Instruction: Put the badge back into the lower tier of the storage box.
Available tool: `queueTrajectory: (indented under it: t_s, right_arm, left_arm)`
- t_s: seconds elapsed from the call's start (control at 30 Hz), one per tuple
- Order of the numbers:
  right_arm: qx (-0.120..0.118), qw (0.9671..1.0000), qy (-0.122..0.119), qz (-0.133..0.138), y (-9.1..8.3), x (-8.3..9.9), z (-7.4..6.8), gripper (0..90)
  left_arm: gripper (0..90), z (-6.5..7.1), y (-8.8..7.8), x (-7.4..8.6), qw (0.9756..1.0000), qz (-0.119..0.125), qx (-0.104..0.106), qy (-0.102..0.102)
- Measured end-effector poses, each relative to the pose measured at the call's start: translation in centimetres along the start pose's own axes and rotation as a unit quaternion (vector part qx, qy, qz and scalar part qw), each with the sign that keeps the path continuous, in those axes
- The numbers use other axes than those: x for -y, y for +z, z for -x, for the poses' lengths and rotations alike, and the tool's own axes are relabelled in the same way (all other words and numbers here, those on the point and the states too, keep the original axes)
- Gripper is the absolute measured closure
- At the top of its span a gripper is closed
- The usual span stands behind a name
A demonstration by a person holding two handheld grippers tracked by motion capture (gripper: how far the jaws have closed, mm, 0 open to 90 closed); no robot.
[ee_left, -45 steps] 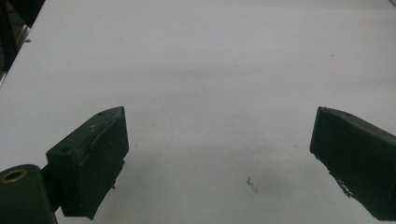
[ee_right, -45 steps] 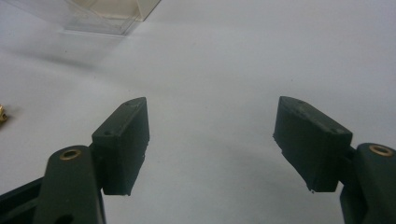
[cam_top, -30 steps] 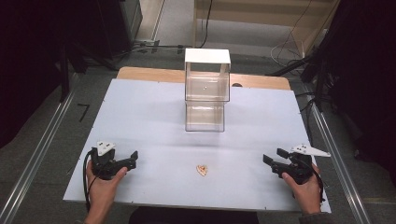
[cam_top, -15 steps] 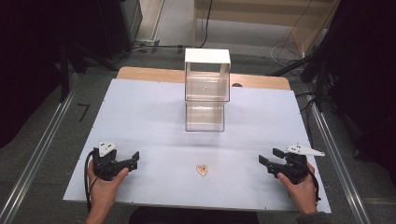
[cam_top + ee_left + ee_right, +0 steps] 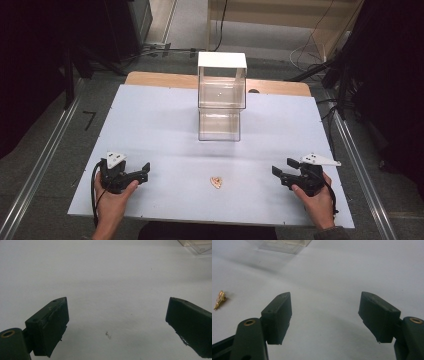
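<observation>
A small gold-coloured clip lies on the white table near its front edge, between my two hands; it also lies at the left of the right gripper view as the gold clip. My left gripper rests low on the table at the front left, open and holding nothing, jaws pointing right toward the clip. My right gripper sits at the front right, open and holding nothing, jaws pointing left. In the gripper views, the left gripper and right gripper have bare table between their jaws.
A clear two-tier box with a white top stands at the middle back of the table; its base corner and edge show in the gripper views. Metal rails run along both table sides. Dark furniture and cables lie beyond.
My right gripper has moved a little leftward, toward the clip. The left gripper has barely shifted. The clip and box have not moved.
</observation>
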State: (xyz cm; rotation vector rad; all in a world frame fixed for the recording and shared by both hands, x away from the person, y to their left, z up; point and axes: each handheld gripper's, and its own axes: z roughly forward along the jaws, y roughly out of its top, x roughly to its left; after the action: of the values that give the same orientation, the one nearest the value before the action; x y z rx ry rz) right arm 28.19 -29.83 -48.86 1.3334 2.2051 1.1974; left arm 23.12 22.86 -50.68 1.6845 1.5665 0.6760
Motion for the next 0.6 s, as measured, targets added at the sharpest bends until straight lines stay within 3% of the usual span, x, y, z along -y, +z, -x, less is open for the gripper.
queueTrajectory:
  t_s: [0.6]
  right_arm:
    - [-0.015, 0.9998, -0.013, -0.007, 1.1, -0.4, -1.5, 24.9]
  left_arm:
    - [5.6, 0.1, -0.2, 0.0, 0.9999, 0.009, 0.006, 0.003]
